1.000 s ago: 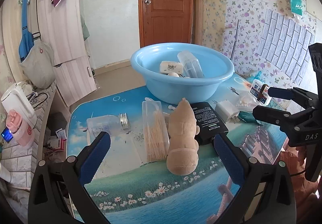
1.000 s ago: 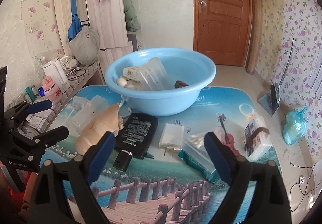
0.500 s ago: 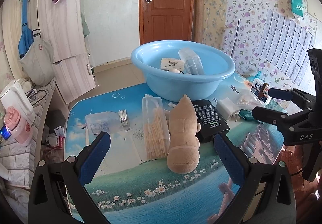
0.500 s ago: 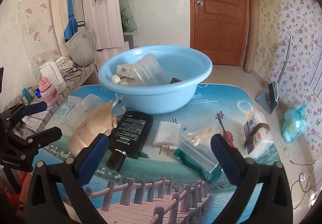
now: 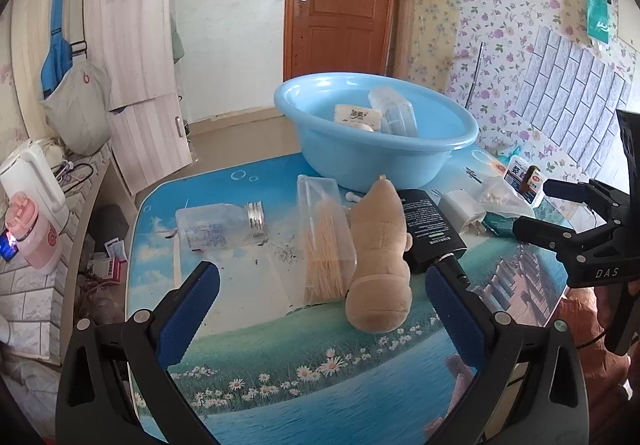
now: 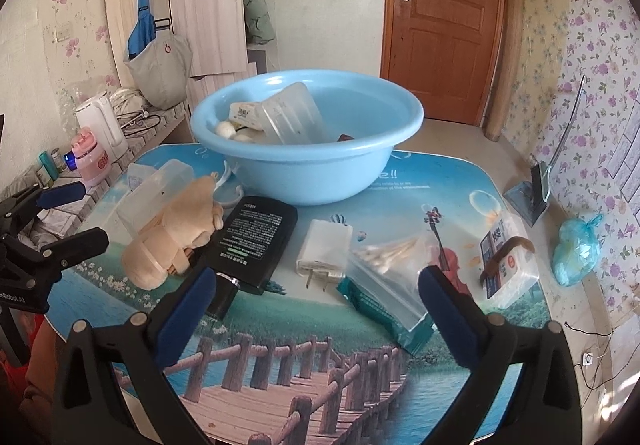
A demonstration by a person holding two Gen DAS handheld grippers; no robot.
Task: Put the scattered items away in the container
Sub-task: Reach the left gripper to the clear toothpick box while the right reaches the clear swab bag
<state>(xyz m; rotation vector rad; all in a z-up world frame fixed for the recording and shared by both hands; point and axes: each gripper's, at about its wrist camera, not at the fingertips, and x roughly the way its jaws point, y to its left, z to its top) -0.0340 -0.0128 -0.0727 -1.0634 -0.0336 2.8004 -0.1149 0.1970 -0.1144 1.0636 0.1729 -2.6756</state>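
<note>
A light blue basin [image 5: 376, 137] [image 6: 308, 153] stands at the far side of the table and holds a clear box, a soap bar and small pieces. In front of it lie a tan plush toy [image 5: 380, 257] [image 6: 176, 233], a clear box of sticks [image 5: 324, 237], a clear bottle [image 5: 218, 227], a black power bank [image 5: 430, 229] [image 6: 252, 241], a white charger [image 6: 324, 253] and a bag of cotton swabs [image 6: 384, 269]. My left gripper [image 5: 320, 309] is open, above the near table edge, short of the plush toy. My right gripper [image 6: 316, 309] is open and empty, short of the charger.
A small packet box with a brown band [image 6: 508, 265] lies at the table's right edge, a green packet [image 6: 384, 313] under the swab bag. A kettle [image 6: 102, 129] and a pink appliance [image 6: 90, 161] stand on a side counter at left. A blue bag [image 6: 576, 249] lies on the floor.
The right gripper's fingers have spread a little wider. Both views have shifted only slightly; nothing on the table has moved.
</note>
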